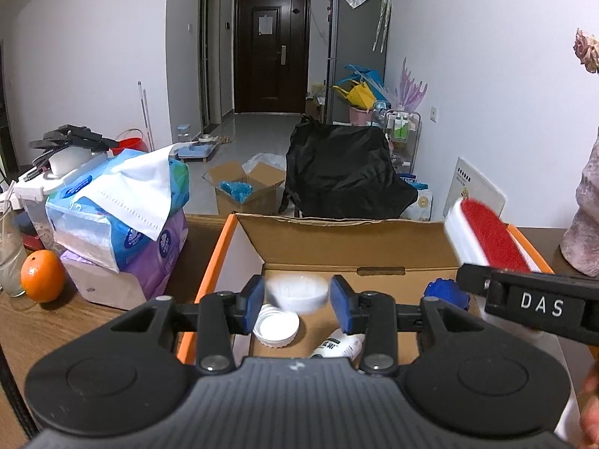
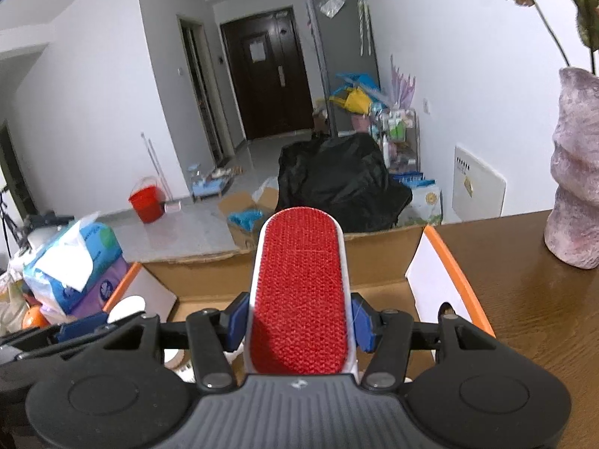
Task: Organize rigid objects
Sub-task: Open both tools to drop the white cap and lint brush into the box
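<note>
The right gripper has its jaws closed on the two sides of a lint brush (white body, red fabric face), and it holds the brush in the air above the open cardboard box, with the red face turned up toward the camera. In the left wrist view the same brush is seen over the right edge of the box. The left gripper hangs over the box with its jaws parted and nothing gripped between them; a blurred white bowl appears in the gap, and I cannot tell if it touches the pads. Inside the box lie a white lid, a white bottle and a blue object. The box stands on the brown tabletop, with tissue packs and an orange at its left and a pink vase at its right.
</note>
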`<act>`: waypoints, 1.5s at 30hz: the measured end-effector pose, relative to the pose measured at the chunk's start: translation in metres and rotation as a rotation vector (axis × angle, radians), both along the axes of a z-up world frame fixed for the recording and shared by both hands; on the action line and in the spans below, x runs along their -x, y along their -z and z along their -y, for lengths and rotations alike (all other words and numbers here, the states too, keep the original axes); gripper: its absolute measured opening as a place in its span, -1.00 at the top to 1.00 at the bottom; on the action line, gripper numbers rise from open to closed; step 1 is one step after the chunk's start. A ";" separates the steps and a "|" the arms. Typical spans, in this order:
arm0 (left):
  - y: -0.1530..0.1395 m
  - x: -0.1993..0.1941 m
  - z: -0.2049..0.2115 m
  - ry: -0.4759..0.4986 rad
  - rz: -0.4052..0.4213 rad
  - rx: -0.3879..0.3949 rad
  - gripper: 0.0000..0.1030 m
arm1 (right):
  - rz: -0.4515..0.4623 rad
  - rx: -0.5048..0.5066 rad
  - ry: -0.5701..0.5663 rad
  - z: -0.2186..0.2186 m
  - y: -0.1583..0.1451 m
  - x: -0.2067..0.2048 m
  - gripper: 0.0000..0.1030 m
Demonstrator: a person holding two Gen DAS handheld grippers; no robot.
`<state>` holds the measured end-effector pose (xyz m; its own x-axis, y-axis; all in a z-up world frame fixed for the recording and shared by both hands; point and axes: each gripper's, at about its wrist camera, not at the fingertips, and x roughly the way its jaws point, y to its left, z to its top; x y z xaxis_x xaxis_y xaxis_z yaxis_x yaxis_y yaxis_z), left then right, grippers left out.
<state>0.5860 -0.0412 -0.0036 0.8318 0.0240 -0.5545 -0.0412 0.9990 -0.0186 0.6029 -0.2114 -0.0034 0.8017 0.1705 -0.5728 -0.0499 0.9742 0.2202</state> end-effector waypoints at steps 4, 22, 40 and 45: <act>-0.008 0.007 -0.004 -0.013 0.017 0.002 -0.57 | -0.012 -0.036 0.008 0.008 -0.007 0.003 -0.37; -0.031 0.038 0.002 0.005 0.084 -0.005 -1.00 | 0.083 -0.035 0.016 0.025 -0.039 0.042 -1.00; -0.041 0.073 -0.005 0.004 0.099 0.009 -1.00 | 0.111 0.011 0.016 0.031 -0.041 0.079 -1.00; -0.043 0.086 -0.006 0.005 0.095 0.016 -1.00 | 0.120 0.014 0.027 0.037 -0.043 0.096 -1.00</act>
<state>0.5001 -0.0352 0.0389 0.8807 0.0113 -0.4735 -0.0332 0.9987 -0.0381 0.5067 -0.2486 0.0393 0.8686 0.1412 -0.4749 -0.0491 0.9784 0.2010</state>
